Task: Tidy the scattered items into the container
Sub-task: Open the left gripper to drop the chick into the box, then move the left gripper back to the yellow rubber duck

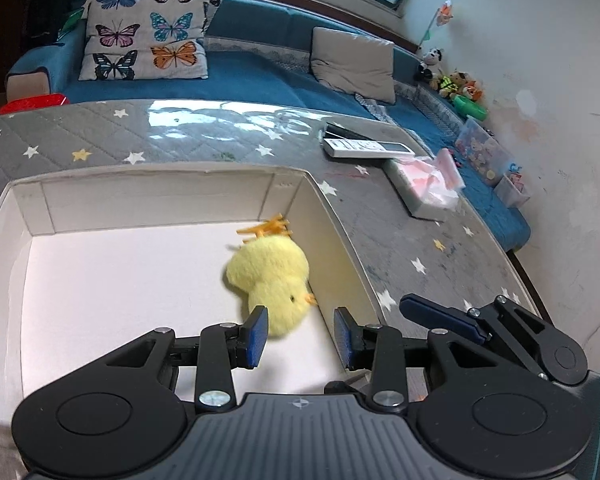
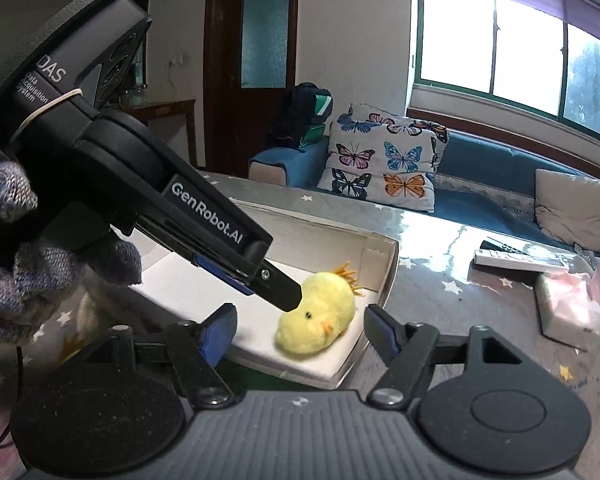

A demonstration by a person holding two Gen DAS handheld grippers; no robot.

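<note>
A yellow plush chick with orange feet lies on its side on the floor of a white cardboard box, against the right wall. My left gripper hovers over the box just short of the chick, open, its blue pads apart with nothing pressed between them. In the right wrist view the chick lies in the box's near corner, and the left gripper, held by a gloved hand, has its tip by the chick's head. My right gripper is open and empty outside the box's near rim.
The box stands on a grey star-patterned table cover. To the right lie a white remote and a tissue pack. Behind runs a blue sofa with a butterfly pillow; soft toys sit at its far end.
</note>
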